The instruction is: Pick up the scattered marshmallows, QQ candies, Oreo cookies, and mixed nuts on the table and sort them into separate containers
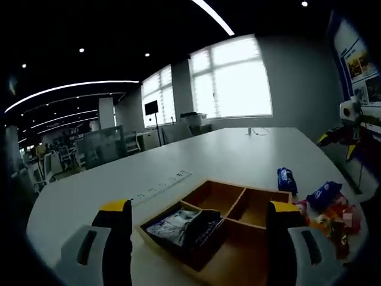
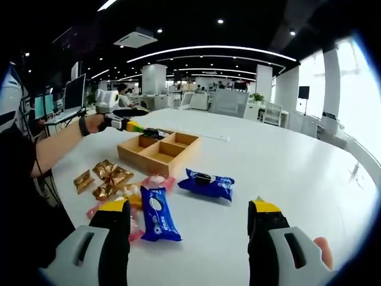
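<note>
A wooden divided tray lies right under my left gripper, whose jaws stand wide open and hold nothing. A few dark and white packets rest in the tray's near left compartment. In the right gripper view the same tray is at left-centre, and the left gripper, held by a hand, hovers at its far corner. My right gripper is open and empty above two blue Oreo packs. Gold nut packets and pink and yellow sweets lie scattered beside them.
The large white table stretches far to the right. A person's sleeve and forearm reach in from the left. In the left gripper view, Oreo packs and coloured sweets sit right of the tray, with the right gripper beyond them.
</note>
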`<state>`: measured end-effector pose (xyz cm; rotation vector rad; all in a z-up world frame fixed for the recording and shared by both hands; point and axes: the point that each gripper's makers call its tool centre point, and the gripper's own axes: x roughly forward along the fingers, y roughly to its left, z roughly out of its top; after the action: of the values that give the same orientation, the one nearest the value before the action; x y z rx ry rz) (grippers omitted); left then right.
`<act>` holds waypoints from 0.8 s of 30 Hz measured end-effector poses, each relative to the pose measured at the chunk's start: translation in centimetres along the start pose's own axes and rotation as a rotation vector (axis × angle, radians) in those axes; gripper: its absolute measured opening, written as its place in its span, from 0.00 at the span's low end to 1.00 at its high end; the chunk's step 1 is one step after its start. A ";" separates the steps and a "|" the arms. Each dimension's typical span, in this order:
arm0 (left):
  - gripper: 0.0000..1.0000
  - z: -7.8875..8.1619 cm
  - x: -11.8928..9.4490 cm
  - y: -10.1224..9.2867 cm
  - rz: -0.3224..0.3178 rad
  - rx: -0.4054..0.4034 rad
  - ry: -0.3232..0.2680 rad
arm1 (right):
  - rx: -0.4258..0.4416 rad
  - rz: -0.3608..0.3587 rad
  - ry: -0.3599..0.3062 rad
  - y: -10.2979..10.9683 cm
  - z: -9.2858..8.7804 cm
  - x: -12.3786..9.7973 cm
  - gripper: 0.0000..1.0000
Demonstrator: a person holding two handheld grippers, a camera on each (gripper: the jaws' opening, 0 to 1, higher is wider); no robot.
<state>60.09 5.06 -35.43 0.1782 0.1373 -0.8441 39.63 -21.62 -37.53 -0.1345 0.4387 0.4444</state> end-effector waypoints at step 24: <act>0.97 -2.5 -9.4 -4.9 0.083 -0.033 -0.024 | 0.003 0.019 0.013 0.5 -0.8 0.7 0.77</act>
<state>50.11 9.23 -36.58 0.1417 0.1205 -0.7611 39.64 -21.05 -38.61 -0.1305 0.4537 0.4618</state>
